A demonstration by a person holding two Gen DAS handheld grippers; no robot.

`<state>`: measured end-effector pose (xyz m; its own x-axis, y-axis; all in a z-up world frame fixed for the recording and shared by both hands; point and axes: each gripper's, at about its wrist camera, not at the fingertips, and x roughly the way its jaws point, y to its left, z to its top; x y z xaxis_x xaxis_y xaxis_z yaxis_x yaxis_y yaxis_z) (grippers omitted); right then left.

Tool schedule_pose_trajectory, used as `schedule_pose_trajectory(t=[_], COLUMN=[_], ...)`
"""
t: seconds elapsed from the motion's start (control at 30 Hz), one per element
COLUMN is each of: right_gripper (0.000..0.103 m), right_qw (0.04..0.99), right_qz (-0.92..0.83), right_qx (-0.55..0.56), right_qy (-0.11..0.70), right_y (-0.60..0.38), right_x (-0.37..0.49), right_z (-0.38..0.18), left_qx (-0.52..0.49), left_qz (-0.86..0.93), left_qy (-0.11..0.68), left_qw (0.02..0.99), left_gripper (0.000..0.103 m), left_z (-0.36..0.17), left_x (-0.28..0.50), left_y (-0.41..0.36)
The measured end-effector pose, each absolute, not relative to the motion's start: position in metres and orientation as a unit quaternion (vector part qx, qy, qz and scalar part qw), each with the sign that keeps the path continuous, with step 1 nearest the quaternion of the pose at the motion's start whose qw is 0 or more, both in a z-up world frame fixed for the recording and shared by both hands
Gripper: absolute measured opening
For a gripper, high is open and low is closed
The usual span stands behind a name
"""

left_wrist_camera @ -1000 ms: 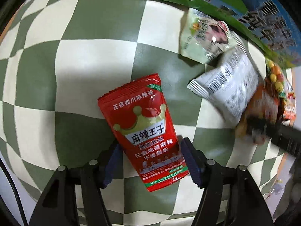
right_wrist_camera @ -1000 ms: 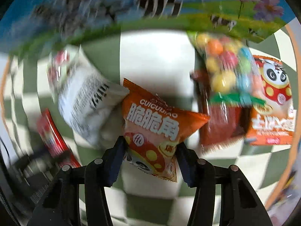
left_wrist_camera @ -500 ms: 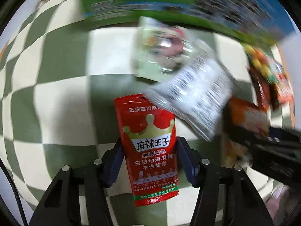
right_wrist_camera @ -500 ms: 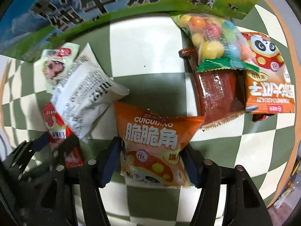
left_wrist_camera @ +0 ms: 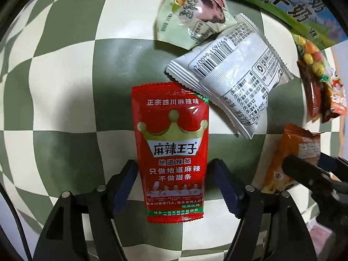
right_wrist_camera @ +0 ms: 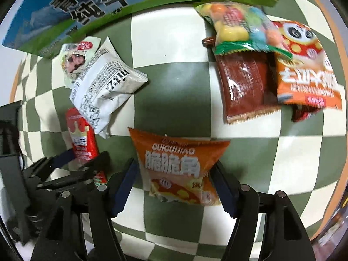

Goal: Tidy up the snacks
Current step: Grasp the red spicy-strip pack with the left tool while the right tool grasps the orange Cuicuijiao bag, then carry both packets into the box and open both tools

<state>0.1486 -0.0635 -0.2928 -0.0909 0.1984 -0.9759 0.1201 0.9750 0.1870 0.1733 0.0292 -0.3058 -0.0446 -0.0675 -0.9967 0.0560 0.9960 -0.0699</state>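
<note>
A red spicy-strip packet (left_wrist_camera: 173,152) lies between the fingers of my left gripper (left_wrist_camera: 176,184), which stand open on either side of it with small gaps. It also shows in the right wrist view (right_wrist_camera: 81,139). An orange triangular snack bag (right_wrist_camera: 176,165) lies between the fingers of my right gripper (right_wrist_camera: 174,184), which are open around it. This bag shows at the right in the left wrist view (left_wrist_camera: 291,156).
A white packet (left_wrist_camera: 230,74) overlaps the red packet's top corner; a pale green packet (left_wrist_camera: 191,13) lies behind it. A milk carton box (right_wrist_camera: 104,6) stands at the back. A candy bag (right_wrist_camera: 239,28), brown packet (right_wrist_camera: 245,87) and orange panda bag (right_wrist_camera: 304,65) lie at right on the checked cloth (right_wrist_camera: 174,91).
The left gripper has drawn the red packet back and straightened it, and its fingers have opened slightly. The right gripper has pulled back with the orange bag, and its fingers have spread wider.
</note>
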Motion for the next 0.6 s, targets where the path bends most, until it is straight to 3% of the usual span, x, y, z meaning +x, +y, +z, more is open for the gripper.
schedule_pose_trajectory(t=[0.03,0.1,0.2,0.3,0.37,0.6], right_gripper=[0.072,0.072,0.072,0.069,0.054,0.050], right_qw=[0.669,0.674,0.678,0.673,0.674,0.689], right_qz=[0.026,0.018,0.010,0.005,0.006,0.025], right_qx=[0.110,0.113,0.118,0.106,0.106,0.111], right_qy=[0.735,0.729,0.725,0.732,0.731,0.716], right_y=[-0.070,-0.073,-0.079,-0.077,-0.076,-0.080], right_x=[0.145,0.137,0.107,0.099,0.093,0.085], right_z=[-0.289,-0.283,-0.280,-0.292,-0.297,-0.277], left_qx=[-0.001,0.002,-0.001,-0.005,-0.012,-0.058], left_qz=[-0.040,-0.034,-0.031,-0.026,-0.025,-0.030], left_qy=[0.718,0.712,0.712,0.712,0.711,0.708], left_qw=[0.695,0.701,0.702,0.702,0.702,0.704], left_gripper=[0.067,0.052,0.046,0.045,0.044,0.043], left_z=[-0.303,-0.299,-0.293,-0.296,-0.291,-0.269], left_x=[0.172,0.166,0.154,0.139,0.133,0.109], left_y=[0.025,0.021,0.026,0.040,0.047,0.075])
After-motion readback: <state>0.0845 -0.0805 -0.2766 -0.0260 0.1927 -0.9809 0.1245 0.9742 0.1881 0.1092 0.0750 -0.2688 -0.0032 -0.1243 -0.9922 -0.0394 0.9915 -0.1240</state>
